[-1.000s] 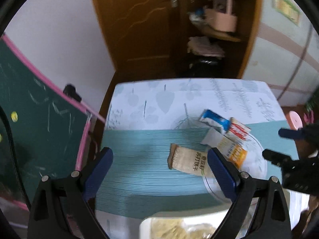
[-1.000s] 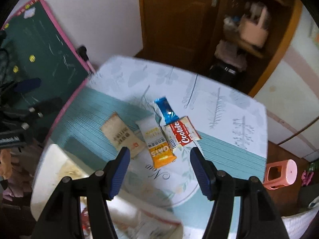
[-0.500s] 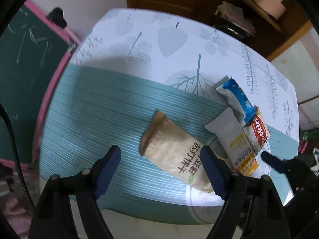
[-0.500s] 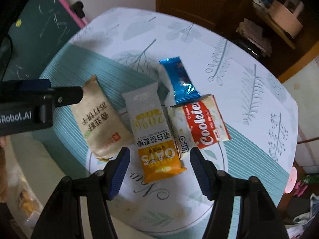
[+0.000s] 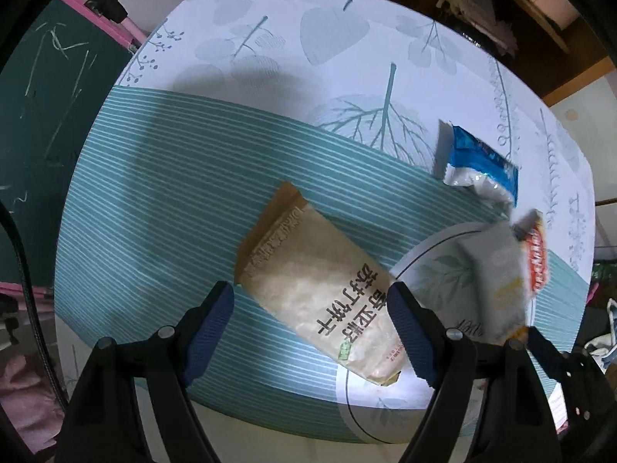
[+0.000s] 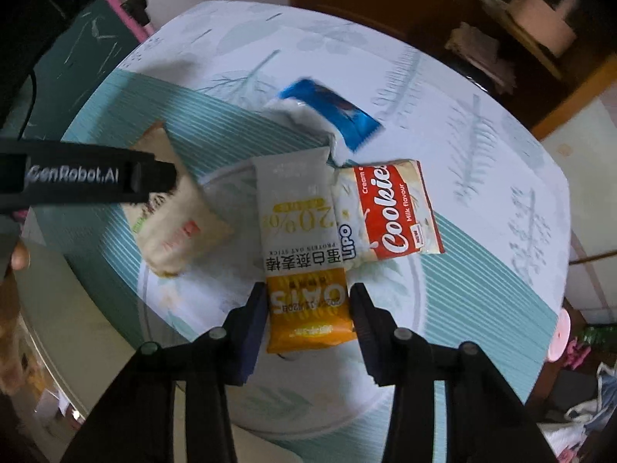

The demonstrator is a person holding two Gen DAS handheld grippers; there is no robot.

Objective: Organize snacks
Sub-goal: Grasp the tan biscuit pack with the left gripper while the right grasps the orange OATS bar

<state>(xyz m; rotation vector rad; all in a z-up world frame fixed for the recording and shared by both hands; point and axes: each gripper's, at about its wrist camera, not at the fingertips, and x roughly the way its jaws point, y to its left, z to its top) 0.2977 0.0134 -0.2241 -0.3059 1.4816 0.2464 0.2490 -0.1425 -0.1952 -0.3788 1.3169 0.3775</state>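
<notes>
Foil snack packets [image 6: 304,239]: 4; hand-held grippers [image 6: 308,308]: 2.

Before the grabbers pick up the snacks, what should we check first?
1. Right gripper lined up around the oat bar: ok, orange end sits between its closing jaws.
2. Pads pressing the oat bar: cannot tell, edges look very close.
3. Left gripper over the beige cracker pack: ok, jaws open, one at each side.
4. Cookies pack clear of the oat bar: not ok, they overlap.
5. Blue packet out of the way: ok.
</notes>
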